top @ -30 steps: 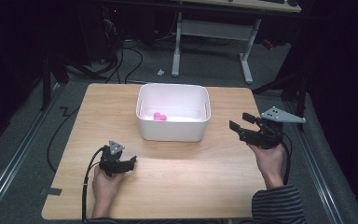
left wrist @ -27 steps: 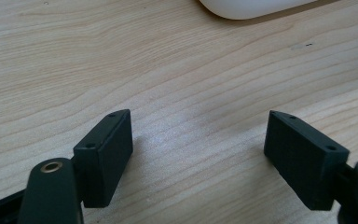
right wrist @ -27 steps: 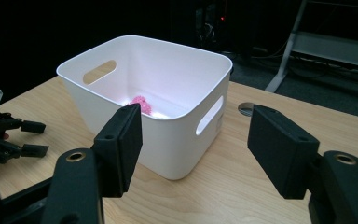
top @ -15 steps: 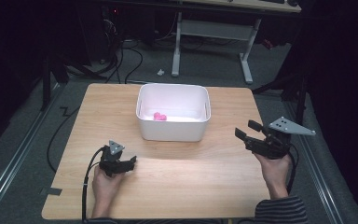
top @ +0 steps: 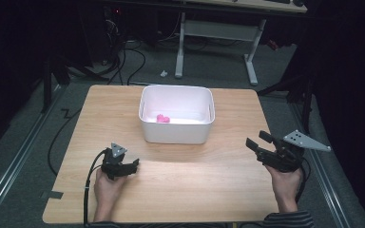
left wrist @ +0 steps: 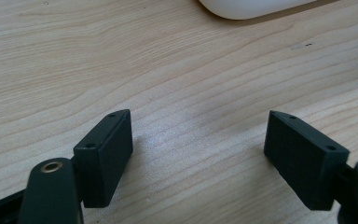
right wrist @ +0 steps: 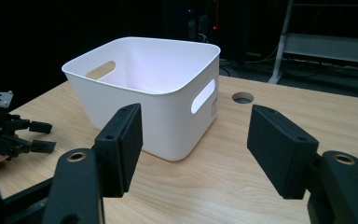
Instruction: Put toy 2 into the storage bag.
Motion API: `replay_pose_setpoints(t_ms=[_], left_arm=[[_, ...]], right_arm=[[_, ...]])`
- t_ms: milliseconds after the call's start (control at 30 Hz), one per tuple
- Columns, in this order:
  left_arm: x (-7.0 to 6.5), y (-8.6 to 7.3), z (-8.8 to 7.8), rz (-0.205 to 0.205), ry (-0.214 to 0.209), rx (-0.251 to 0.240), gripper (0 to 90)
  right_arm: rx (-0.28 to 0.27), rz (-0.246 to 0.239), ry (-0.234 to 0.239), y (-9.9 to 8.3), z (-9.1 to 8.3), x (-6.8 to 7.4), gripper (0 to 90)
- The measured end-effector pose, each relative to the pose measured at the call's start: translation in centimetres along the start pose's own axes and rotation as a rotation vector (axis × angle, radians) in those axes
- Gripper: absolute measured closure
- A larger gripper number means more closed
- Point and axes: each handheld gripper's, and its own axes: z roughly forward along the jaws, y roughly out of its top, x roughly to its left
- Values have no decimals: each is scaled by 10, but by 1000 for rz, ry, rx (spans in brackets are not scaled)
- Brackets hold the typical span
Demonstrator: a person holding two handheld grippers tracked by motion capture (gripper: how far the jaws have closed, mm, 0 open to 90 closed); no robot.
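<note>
Moved nearer and lower: right gripper (top: 261, 145), jaws apart in its own view, empty, by worktop (top: 100, 114) right edge. Left gripper (top: 128, 167) released, near-left. White bin (top: 177, 135) centre-far, pink item (top: 162, 118) inside.

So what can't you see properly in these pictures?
- Pink thing in the white bin: in the high view it is too small to tell what it is; in the right gripper view the bin's near wall hides it.
- White bin, left gripper view: the top edge cuts most of it off.
- Left gripper, high view: too small and dark to judge its jaws.
</note>
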Motion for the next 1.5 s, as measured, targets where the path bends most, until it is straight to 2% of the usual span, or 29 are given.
replay_pose_setpoints(t_ms=[333, 800, 1500], left_arm=[[0, 0, 0, 0, 0, 0, 238], [0, 0, 0, 0, 0, 0, 238], [0, 0, 0, 0, 0, 0, 238]], right_arm=[[4, 33, 4, -19, 2, -2, 360], [25, 64, 12, -41, 13, -1, 361], [87, 66, 11, -64, 36, 3, 362]])
